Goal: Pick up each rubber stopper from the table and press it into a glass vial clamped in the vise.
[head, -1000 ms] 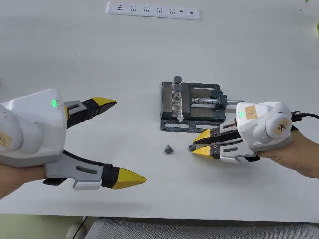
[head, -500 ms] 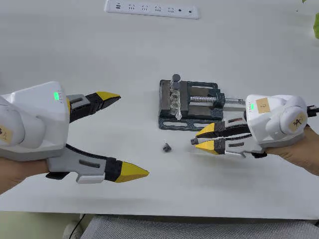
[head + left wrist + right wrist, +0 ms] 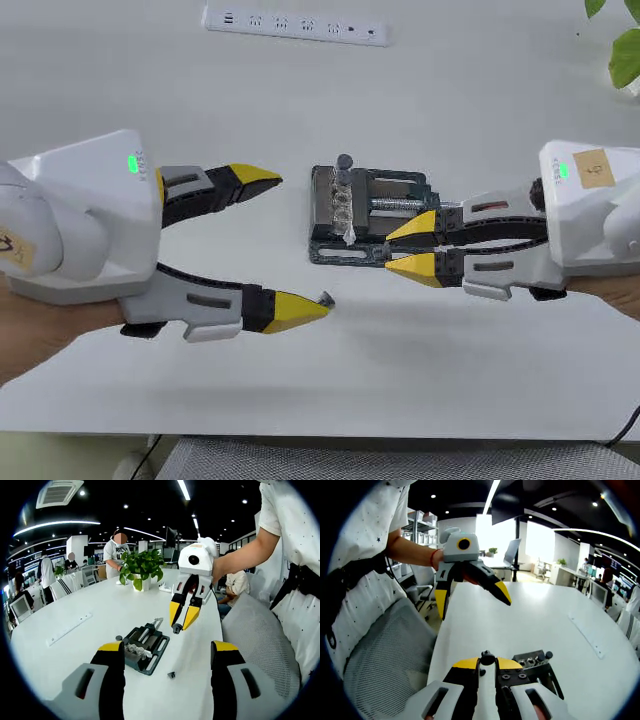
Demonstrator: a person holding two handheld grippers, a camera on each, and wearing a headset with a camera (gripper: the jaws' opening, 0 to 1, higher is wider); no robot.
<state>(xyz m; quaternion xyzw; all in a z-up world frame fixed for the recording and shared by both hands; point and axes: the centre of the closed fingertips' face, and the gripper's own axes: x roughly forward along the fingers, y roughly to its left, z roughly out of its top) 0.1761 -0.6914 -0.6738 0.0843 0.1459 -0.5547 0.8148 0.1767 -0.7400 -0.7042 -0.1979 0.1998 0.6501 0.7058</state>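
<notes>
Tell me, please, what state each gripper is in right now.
Left gripper: open, holding nothing.
Right gripper: shut on a small dark rubber stopper.

The vise (image 3: 395, 183) sits mid-table. Beyond it, bare tabletop (image 3: 450, 120) runs open to the power strip (image 3: 295, 25) at the far edge. Along the vise's left end a row of glass vials (image 3: 343, 205) stands upright, the farthest topped by a fitted stopper (image 3: 345, 161). Left of the vise, your left gripper (image 3: 300, 240) hangs, spread wide. Right of the vise its screw (image 3: 400, 205) juts out, and your right gripper (image 3: 390, 250), pinching a rubber stopper (image 3: 176, 628), crowds the near right corner. Nearer you than the vise, the table lies open except for one loose stopper (image 3: 326, 299).
</notes>
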